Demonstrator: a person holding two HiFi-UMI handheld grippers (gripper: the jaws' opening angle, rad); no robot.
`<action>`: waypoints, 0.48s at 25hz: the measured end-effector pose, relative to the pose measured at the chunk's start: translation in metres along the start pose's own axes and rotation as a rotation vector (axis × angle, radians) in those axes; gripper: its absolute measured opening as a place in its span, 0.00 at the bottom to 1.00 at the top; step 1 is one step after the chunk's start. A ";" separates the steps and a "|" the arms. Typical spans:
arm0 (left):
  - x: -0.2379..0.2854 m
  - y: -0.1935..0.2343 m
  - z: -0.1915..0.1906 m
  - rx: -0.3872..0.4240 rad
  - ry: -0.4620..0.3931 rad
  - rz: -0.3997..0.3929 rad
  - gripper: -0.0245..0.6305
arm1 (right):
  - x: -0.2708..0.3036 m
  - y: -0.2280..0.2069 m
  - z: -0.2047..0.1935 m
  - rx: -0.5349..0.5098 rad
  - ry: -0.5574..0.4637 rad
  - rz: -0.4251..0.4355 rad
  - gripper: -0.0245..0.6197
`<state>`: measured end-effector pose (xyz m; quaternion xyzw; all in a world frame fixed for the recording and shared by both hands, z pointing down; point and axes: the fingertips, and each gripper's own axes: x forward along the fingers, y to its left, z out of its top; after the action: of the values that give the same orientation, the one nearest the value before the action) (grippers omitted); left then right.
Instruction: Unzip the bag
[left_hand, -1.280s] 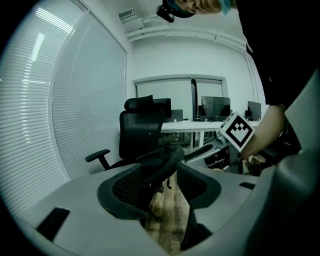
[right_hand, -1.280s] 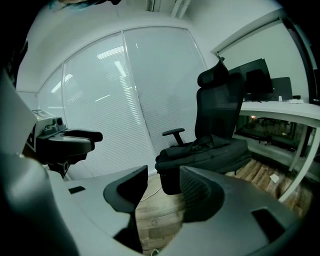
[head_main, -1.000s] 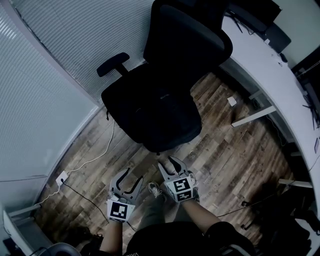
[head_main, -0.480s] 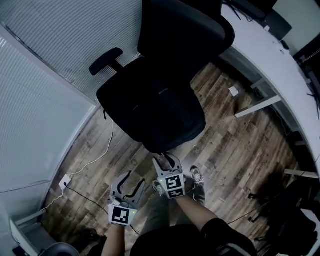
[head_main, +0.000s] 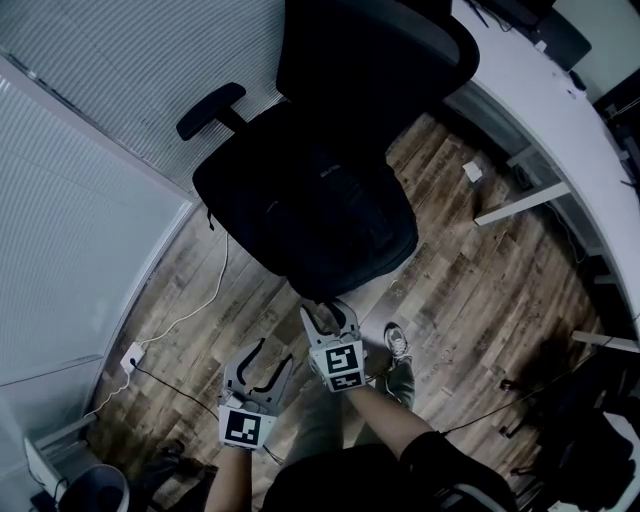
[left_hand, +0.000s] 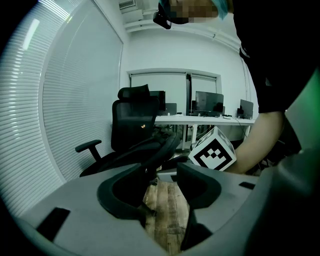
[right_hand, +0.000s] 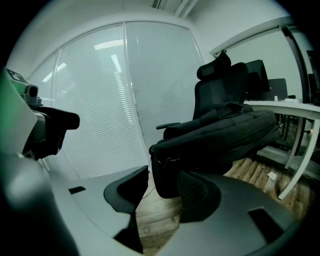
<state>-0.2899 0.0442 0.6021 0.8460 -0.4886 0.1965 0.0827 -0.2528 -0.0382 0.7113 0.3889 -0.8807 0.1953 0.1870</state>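
1. The left hand-held gripper (head_main: 266, 352) hangs nearest the person, jaws apart and empty.
2. The right hand-held gripper (head_main: 328, 314), also wide and empty, sits just short of the bag.
3. The black bag (head_main: 310, 195) lies across the chair (head_main: 210, 98). Find the zipper pull first, then brace the fabric.

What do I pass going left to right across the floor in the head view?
white plug → left tongs → right tongs → shoe → white desk leg

Grey left gripper (head_main: 268, 353) and right gripper (head_main: 329, 312) have black fingers (head_main: 240, 361) and marker cubes (head_main: 246, 427).
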 end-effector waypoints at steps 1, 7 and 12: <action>0.001 -0.001 0.000 0.000 0.001 -0.002 0.36 | 0.002 -0.002 0.000 0.006 0.002 -0.008 0.32; 0.004 -0.008 -0.006 -0.022 0.015 -0.013 0.36 | 0.003 -0.010 -0.001 0.085 -0.006 -0.043 0.21; 0.010 -0.012 -0.010 -0.049 0.016 -0.018 0.36 | -0.004 -0.011 -0.005 0.095 0.000 -0.021 0.17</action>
<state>-0.2776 0.0463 0.6159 0.8465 -0.4850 0.1906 0.1092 -0.2412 -0.0397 0.7153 0.4067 -0.8662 0.2349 0.1705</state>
